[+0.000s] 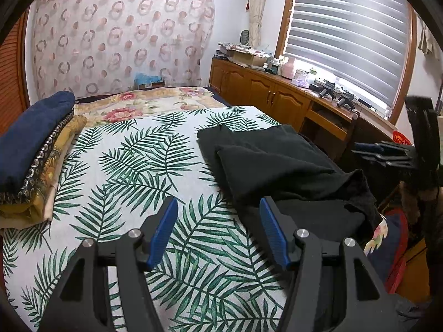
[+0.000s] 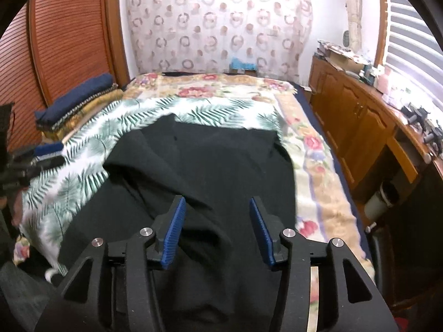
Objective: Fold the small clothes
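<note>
On the palm-leaf sheet, black garment lies under open right gripper.

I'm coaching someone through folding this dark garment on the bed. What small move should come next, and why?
Probably bring the right gripper down and close it on the rumpled near edge of the black garment. Its jaws stand open above the cloth with nothing pinched, and the fabric lies bunched and uneven. The left gripper is open too, over the leaf-print sheet beside the garment.
</note>
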`<state>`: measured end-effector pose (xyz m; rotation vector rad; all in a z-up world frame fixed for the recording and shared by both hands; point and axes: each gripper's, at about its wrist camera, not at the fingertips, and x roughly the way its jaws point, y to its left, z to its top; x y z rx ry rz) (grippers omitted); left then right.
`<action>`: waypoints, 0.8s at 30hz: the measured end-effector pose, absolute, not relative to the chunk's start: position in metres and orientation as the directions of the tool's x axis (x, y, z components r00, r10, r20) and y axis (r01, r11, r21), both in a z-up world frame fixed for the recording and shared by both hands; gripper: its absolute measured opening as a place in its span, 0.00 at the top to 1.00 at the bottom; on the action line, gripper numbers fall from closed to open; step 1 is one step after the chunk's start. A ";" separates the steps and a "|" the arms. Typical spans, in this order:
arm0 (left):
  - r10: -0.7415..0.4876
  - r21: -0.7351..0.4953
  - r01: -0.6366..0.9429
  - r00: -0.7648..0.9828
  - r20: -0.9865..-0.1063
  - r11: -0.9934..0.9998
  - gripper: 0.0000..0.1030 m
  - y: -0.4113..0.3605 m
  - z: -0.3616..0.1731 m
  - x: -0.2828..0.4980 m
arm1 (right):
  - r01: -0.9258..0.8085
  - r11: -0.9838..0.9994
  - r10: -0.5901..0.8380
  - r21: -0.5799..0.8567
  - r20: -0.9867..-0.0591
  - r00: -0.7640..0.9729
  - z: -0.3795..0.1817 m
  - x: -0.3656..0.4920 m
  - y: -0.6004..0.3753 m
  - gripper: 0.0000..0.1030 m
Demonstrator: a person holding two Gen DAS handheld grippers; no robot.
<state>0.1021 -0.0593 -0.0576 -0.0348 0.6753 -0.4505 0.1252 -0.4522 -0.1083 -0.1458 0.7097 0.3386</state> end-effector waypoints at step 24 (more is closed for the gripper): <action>-0.394 -0.200 0.347 0.692 -0.605 0.916 0.41 -0.036 -0.065 0.100 | -0.665 0.745 0.402 -0.055 -0.758 0.514 -0.150 0.194 -0.290 0.48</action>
